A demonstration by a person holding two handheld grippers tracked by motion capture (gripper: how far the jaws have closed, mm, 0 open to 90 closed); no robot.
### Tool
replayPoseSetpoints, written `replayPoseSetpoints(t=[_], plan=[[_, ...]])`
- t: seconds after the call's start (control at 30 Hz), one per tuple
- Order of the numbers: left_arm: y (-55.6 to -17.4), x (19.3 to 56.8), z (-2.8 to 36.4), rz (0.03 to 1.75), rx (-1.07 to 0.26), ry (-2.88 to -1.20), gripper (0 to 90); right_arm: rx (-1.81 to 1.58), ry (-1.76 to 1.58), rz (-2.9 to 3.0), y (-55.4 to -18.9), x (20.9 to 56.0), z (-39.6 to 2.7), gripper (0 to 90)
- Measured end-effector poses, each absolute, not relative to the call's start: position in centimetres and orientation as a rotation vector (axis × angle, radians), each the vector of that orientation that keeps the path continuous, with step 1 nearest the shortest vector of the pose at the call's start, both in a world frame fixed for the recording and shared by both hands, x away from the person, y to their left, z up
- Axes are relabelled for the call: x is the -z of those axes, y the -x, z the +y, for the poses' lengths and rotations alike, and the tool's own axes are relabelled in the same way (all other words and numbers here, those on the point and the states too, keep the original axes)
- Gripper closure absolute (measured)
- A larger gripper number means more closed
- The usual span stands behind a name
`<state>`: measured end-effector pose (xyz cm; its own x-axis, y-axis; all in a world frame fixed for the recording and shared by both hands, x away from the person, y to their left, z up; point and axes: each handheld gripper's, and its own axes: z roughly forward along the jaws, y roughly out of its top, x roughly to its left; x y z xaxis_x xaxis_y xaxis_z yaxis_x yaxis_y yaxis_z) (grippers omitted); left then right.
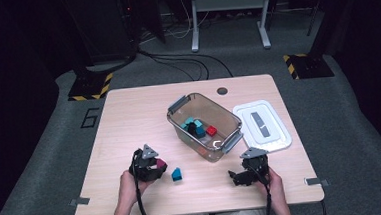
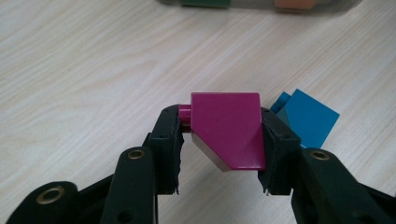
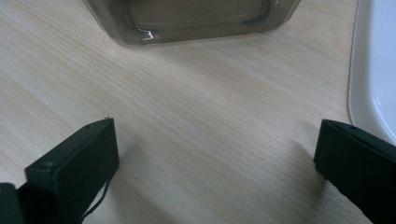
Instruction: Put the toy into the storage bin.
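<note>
Clamped between the black rubbery pads (image 2: 273,144) of the left gripper (image 2: 224,140): a magenta brick (image 2: 229,130), smooth glossy plastic, flat on top with one slanted face and a small round stud poking toward the left pad, held at the near left part of the table. Just beyond the right pad in the left gripper view, a blue brick (image 2: 310,119) of the same sloped kind, lying on pale wood-grain table (image 2: 93,70). From the high view, the same pair read differently: the left gripper (image 1: 154,166) with the magenta brick (image 1: 160,163) as a small dark-red patch at its tip, the blue brick (image 1: 176,175) apart from it on the board, and the right gripper (image 1: 235,177) near the front edge. Jaws of the right gripper (image 3: 210,163) spread wide in its own view, bare wood between them. Farther out, a clear smoky plastic bin (image 1: 179,125) with grey latch handles, holding teal, black and red bricks in the high view; its lower wall (image 3: 196,28) seen close in the right gripper view. Beside the bin, a white lid (image 1: 275,132), its smooth rounded edge (image 3: 373,70) at the right.
</note>
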<state>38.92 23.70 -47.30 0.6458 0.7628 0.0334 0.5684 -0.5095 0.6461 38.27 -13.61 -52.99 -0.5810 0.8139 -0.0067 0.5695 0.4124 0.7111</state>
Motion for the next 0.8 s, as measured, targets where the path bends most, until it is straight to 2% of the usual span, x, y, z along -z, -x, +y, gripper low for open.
replayPoseSetpoints(t=[0.8], plan=[[-41.5,42.7,22.7,0.987,-0.495,-2.239,56.3,-0.965,-1.190,2.323,-38.3,53.0,-13.6,0.0]])
